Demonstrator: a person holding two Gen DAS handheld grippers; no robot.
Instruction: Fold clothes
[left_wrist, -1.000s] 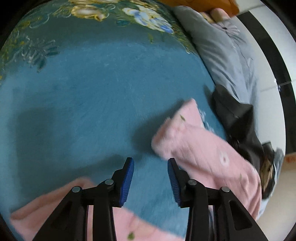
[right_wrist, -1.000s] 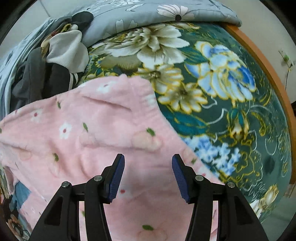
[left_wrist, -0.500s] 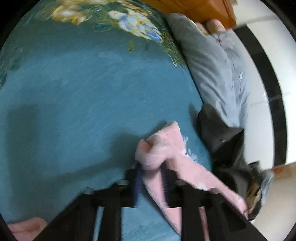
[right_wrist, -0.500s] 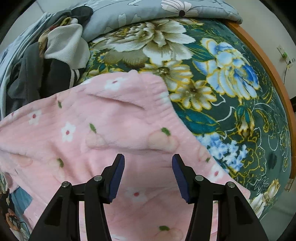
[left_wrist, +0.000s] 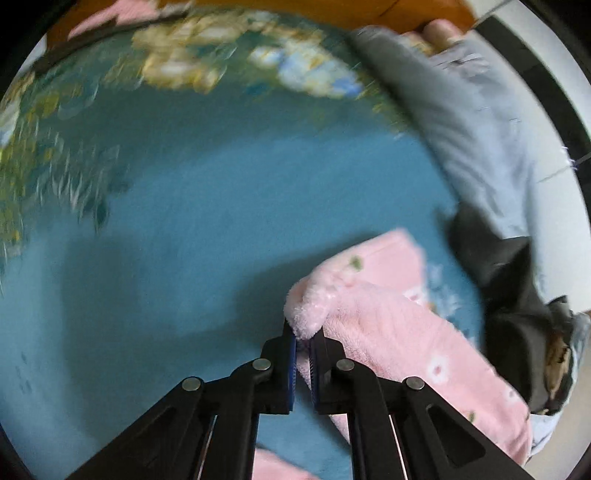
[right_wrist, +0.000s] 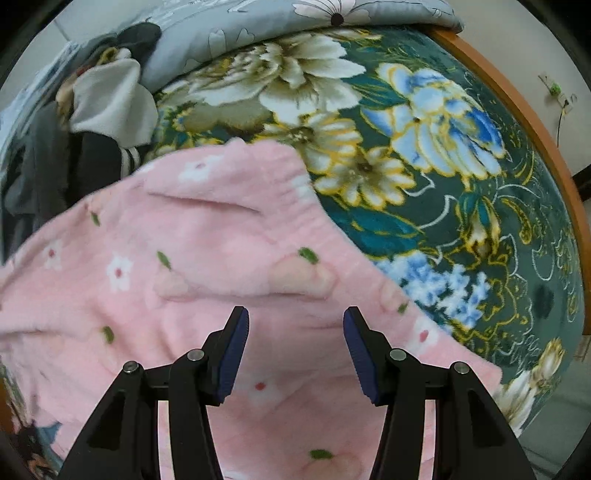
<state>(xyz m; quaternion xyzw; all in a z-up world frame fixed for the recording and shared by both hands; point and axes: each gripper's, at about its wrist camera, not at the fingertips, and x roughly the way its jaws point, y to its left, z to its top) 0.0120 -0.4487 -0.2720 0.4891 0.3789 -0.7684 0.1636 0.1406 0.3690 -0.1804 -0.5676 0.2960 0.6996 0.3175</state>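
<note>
A fluffy pink garment (left_wrist: 399, 332) with small flowers lies on a teal floral bedspread (left_wrist: 184, 229). My left gripper (left_wrist: 303, 332) is shut on a bunched corner of it, and the cloth trails off to the lower right. In the right wrist view the same pink garment (right_wrist: 207, 266) spreads wide across the bedspread (right_wrist: 443, 192). My right gripper (right_wrist: 293, 321) hovers open just above the cloth, with nothing between its blue pads.
A heap of dark and white clothes (right_wrist: 85, 140) sits at the far left against a grey floral quilt (right_wrist: 280, 22). The dark clothes (left_wrist: 517, 306) and grey quilt (left_wrist: 469, 118) line the bed's right side. A wooden bed frame (right_wrist: 524, 114) edges the mattress.
My left gripper moved onto the pink corner, closed on it and is now lifting it, with the view blurred by motion. The right gripper stayed open above the cloth, which shifted slightly.
</note>
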